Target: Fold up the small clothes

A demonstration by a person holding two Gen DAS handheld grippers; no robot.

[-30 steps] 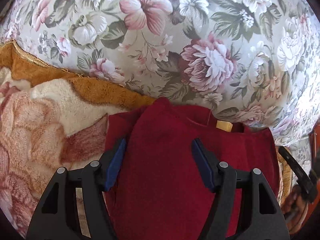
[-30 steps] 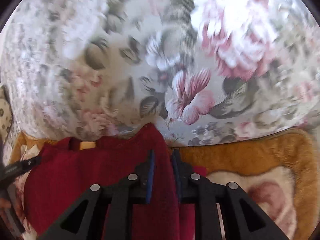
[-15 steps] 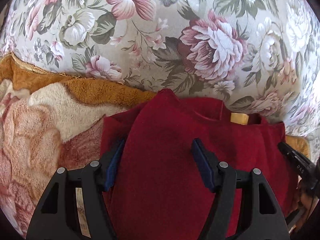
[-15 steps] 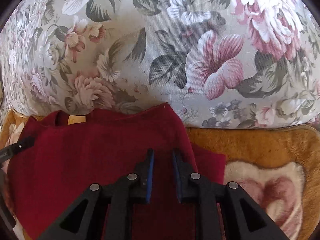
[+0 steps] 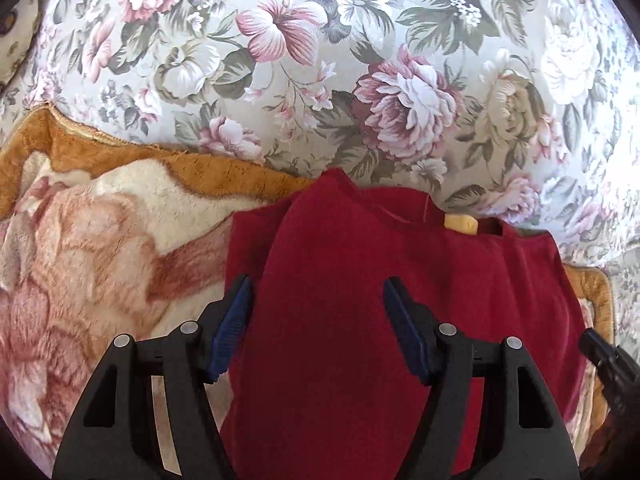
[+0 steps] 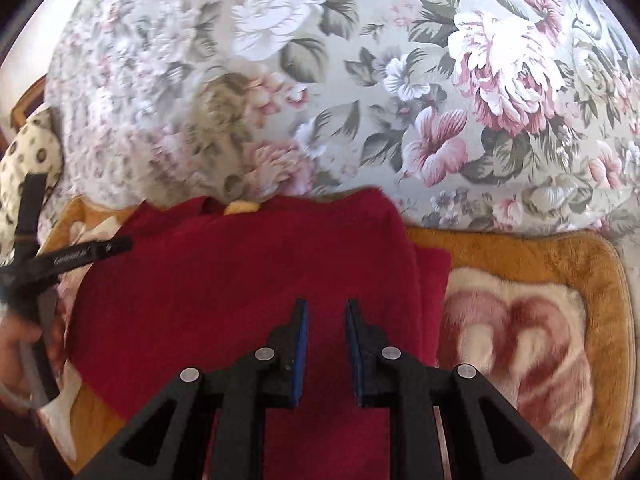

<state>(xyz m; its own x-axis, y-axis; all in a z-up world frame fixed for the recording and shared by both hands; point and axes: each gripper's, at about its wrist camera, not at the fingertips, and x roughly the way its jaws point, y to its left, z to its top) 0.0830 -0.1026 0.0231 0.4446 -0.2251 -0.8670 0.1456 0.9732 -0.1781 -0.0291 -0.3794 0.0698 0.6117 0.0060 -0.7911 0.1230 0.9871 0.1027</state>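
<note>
The dark red garment (image 5: 360, 320) lies spread on a plush blanket (image 5: 100, 240) of cream, pink and orange-brown, with its neck end toward the far side, close against the floral cushion (image 5: 360, 80). Nearest in the left wrist view, the left gripper (image 5: 316, 320) hangs over the garment's left part with its blue-padded fingers (image 5: 232, 328) standing wide apart; red cloth shows between them, but the pads do not press on it. In the right wrist view the right gripper (image 6: 326, 344) sits over the garment's (image 6: 240, 300) right part, its jaws drawn to a narrow gap with red fabric showing through the gap; whether they pinch any cloth cannot be told from this view. At the near right edge of the left view a dark tip of the other gripper shows, and at the left edge of the right view the left gripper's (image 6: 80, 256) black finger reaches over the garment's edge, with part of a hand (image 6: 20, 340) below it. A folded layer runs up the garment's left side to a raised point at its far edge. Farther on, a small yellow label (image 5: 460, 224) sits at the neckline. The blanket's orange-brown border (image 6: 520, 252) runs along the foot of the cushion (image 6: 400, 80), which fills the far part of both views. At the far left of the right view a spotted cream cushion (image 6: 32, 152) peeks in
</note>
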